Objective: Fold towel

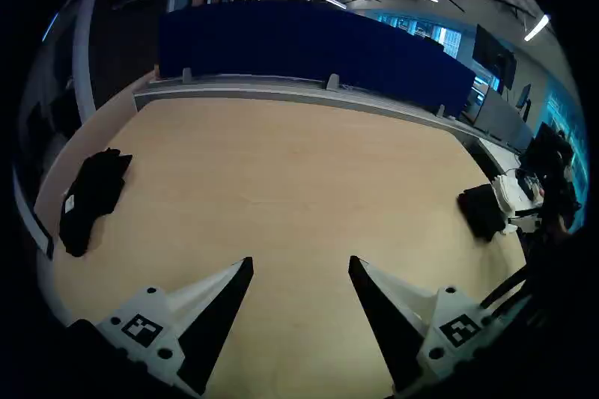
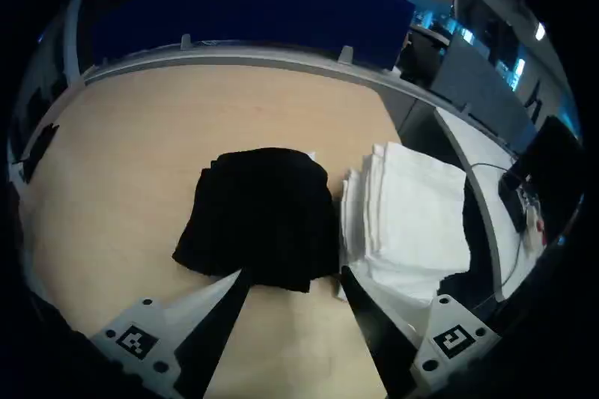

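Observation:
In the right gripper view, a black folded towel (image 2: 262, 212) lies on the wooden table (image 2: 142, 152), close beside a stack of white folded towels (image 2: 408, 212). My right gripper (image 2: 296, 273) stands open, its fingertips at the black towel's near edge and not pressing on it. My left gripper (image 1: 299, 264) is open above bare table (image 1: 284, 174) with nothing between its fingers. A crumpled black towel (image 1: 93, 200) lies at the table's left edge. The black and white towels (image 1: 487, 208) appear far off at the right edge.
A blue partition (image 1: 299, 43) on a grey rail runs along the table's far side. Desks with monitors (image 1: 494, 55) stand beyond the right edge. A cable (image 2: 487, 167) runs over the neighbouring desk by the white stack.

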Available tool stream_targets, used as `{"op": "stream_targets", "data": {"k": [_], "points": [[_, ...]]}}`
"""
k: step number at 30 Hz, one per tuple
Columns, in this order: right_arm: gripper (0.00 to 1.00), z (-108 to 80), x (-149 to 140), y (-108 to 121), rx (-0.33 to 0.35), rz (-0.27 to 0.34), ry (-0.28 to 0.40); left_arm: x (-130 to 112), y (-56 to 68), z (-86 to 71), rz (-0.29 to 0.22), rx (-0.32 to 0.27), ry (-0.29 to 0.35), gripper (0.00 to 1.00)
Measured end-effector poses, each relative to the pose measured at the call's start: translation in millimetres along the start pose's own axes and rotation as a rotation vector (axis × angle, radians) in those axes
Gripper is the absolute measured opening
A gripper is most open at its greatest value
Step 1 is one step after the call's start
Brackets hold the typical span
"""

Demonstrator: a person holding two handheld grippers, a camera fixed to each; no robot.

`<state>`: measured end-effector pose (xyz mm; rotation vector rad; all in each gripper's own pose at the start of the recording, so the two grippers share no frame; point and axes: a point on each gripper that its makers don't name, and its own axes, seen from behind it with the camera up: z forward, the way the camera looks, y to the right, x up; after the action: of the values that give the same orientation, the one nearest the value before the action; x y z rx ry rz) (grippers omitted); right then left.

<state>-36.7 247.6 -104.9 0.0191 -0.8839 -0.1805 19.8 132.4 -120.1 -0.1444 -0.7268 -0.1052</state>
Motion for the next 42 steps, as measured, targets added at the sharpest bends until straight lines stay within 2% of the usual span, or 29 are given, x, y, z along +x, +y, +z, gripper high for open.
{"op": "stream_targets", "data": {"k": [3,6,17,23,27,30,35,42], "points": [[0.93,-5.0,9,-3,-0.010,0.005,0.028,2,-2.4,-0.8,0.001,-0.004,0.005,0.95],[0.93,-15.0,25,-7,-0.026,0.017,0.084,6,-5.1,-1.6,0.003,-0.009,0.016,0.95],[0.93,-76.6,111,-23,-0.094,0.097,0.425,31,-11.9,-6.9,0.015,-0.037,0.088,0.95],[0.93,-114.3,146,-22,-0.158,0.153,0.586,53,-13.5,-10.6,0.028,-0.044,0.149,0.95],[0.93,-128.7,159,-33,-0.159,0.156,0.641,72,-15.5,-14.2,0.038,-0.045,0.209,0.95],[0.93,-133.7,166,-44,-0.143,0.141,0.661,87,-17.9,-16.5,0.050,-0.043,0.258,0.95],[0.93,-139.4,179,-53,-0.155,0.136,0.685,110,-22.2,-20.4,0.075,-0.040,0.338,0.95],[0.93,-138.5,197,-79,-0.123,0.168,0.701,140,-39.0,-26.9,0.096,0.006,0.423,0.95]]}}
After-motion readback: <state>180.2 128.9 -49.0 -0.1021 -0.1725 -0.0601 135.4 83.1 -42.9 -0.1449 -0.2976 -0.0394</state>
